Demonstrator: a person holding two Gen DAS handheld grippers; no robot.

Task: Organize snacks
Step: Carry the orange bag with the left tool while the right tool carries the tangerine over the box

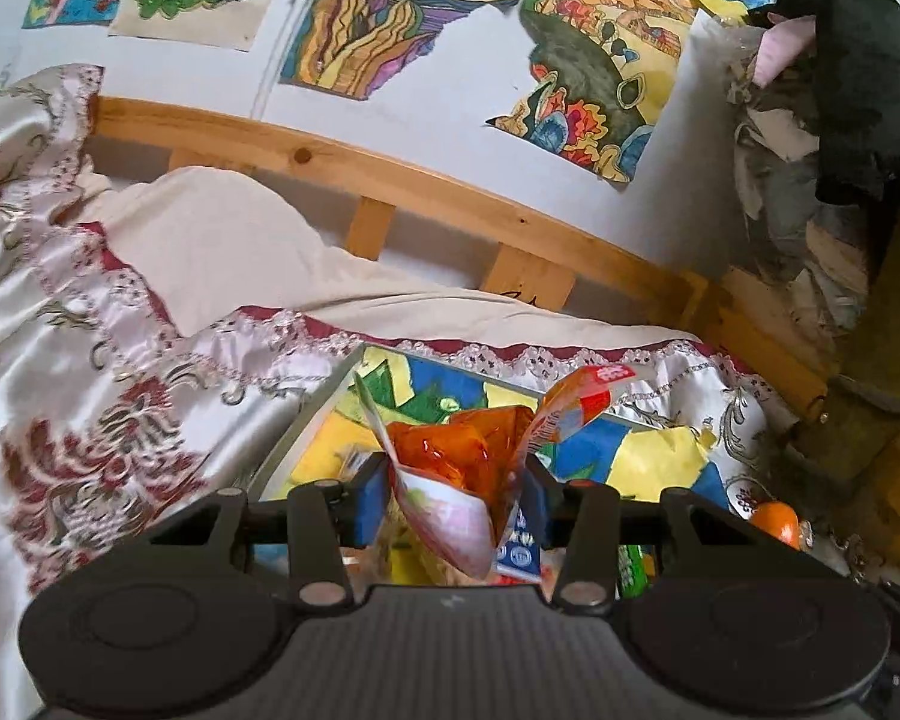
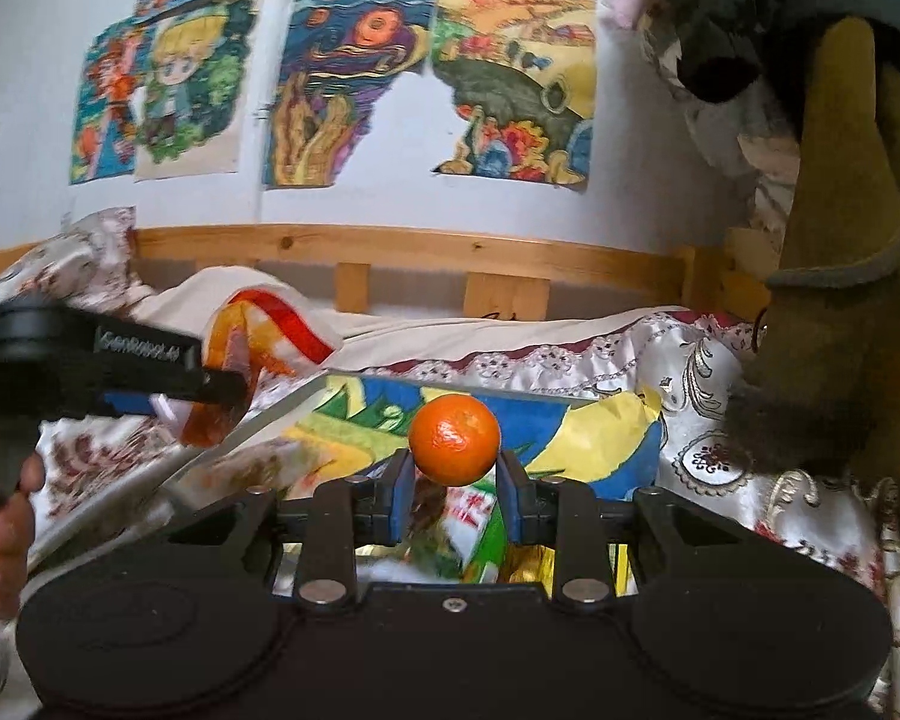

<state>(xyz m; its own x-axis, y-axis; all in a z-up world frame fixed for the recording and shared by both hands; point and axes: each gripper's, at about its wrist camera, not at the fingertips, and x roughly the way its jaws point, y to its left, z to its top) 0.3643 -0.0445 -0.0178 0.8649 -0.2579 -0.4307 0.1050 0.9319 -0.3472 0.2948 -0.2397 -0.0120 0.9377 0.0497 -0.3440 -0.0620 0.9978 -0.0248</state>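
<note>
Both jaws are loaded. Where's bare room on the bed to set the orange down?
Free: the embroidered bedspread right of the colourful box, before the brown cushion, and the cream sheet under the wooden rail. Crowded: inside the box, packets under the orange.

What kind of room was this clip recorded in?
Most likely a bedroom: a wooden bed frame runs along the wall, a satin embroidered bedspread covers the mattress, and colourful drawings are stuck to the wall above it.
</note>
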